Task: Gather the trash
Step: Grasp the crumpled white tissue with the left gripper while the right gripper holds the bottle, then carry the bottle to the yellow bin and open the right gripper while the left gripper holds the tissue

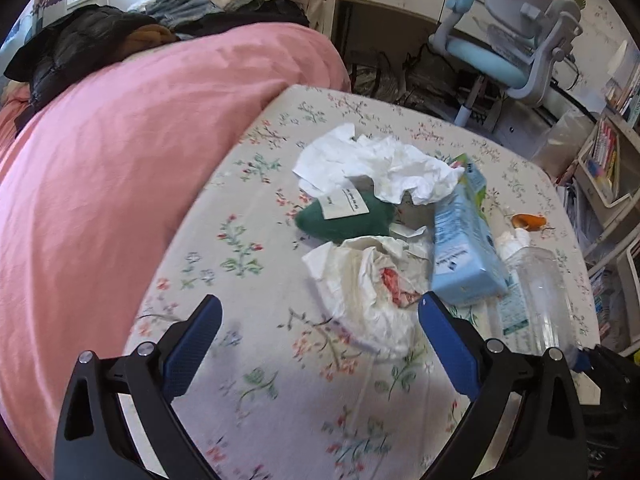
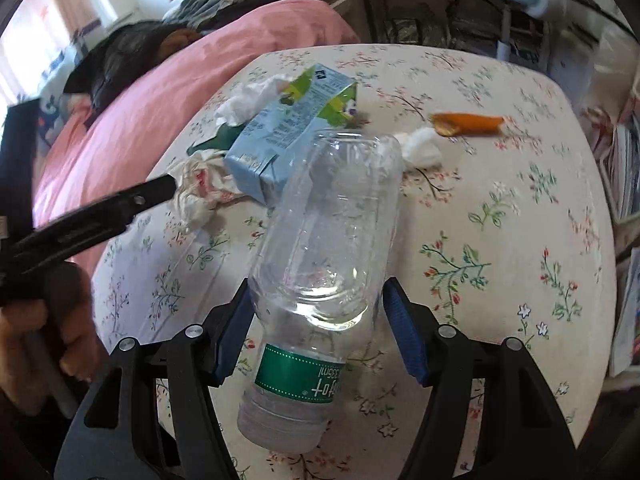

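Straddling the bottle with my right gripper spread and not yet clamped, I risk the slick plastic rolling out toward the carton ahead-left, while my left gripper hangs released over the tissue.

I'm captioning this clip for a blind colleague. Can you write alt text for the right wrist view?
The right gripper straddles a clear plastic bottle lying on a floral sheet; its right pad stands clear. Beyond lie a blue carton, crumpled tissues and orange peel.
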{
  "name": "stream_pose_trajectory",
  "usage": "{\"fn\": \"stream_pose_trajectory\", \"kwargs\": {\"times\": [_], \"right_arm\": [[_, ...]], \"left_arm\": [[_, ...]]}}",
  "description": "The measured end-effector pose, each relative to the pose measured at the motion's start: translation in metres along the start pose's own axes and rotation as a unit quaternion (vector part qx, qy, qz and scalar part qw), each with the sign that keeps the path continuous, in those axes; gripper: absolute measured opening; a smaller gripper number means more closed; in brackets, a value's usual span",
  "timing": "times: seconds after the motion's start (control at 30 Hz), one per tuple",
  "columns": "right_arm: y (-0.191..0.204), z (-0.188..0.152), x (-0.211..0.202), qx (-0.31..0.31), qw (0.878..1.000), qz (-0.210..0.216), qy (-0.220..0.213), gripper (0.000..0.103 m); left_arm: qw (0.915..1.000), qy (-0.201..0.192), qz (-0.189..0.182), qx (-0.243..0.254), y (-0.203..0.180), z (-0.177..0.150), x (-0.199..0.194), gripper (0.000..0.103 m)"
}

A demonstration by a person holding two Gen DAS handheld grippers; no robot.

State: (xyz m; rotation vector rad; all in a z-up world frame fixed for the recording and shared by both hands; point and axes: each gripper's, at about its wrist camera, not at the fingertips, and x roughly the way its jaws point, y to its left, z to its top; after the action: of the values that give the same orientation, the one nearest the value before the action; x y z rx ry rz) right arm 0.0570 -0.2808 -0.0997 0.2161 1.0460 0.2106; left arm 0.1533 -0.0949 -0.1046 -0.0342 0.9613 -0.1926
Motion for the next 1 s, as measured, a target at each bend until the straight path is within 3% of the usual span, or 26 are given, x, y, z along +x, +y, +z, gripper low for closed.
{"fn": "stream_pose_trajectory", "kwargs": {"times": [0.1, 0.23, 0.33, 0.6, 0.73, 1.0], "right_arm": [[-0.005, 0.004, -0.003, 0.013, 1.000, 0.002, -0.014, 0.063], [-0.012, 0.008, -0.002, 0.041, 0.999, 0.013, -0.019, 0.063], [-0.018, 0.009, -0.003, 0.056, 0.998, 0.024, -0.019, 0.061], [-0.031, 0.002, -0.019, 0.110, 0.988, 0.105, -0.026, 0.059], [-0.030, -0.002, -0.032, 0.117, 0.985, 0.125, -0.039, 0.059], [-0.013, -0.020, -0.051, 0.111, 0.979, 0.160, -0.061, 0.059]], "left_arm": [[1.0000, 0.005, 0.005, 0.005, -0.004, 0.001, 0.010, 0.091], [0.9993, 0.028, -0.019, 0.013, -0.006, 0.000, 0.021, 0.050], [0.9989, 0.024, -0.037, 0.016, -0.007, -0.001, 0.017, 0.030], [0.9969, -0.003, -0.078, -0.005, 0.006, -0.003, -0.019, 0.022], [0.9939, -0.025, -0.105, -0.026, 0.015, -0.006, -0.044, 0.022], [0.9910, -0.063, -0.113, -0.033, 0.024, -0.020, -0.080, 0.022]]}}
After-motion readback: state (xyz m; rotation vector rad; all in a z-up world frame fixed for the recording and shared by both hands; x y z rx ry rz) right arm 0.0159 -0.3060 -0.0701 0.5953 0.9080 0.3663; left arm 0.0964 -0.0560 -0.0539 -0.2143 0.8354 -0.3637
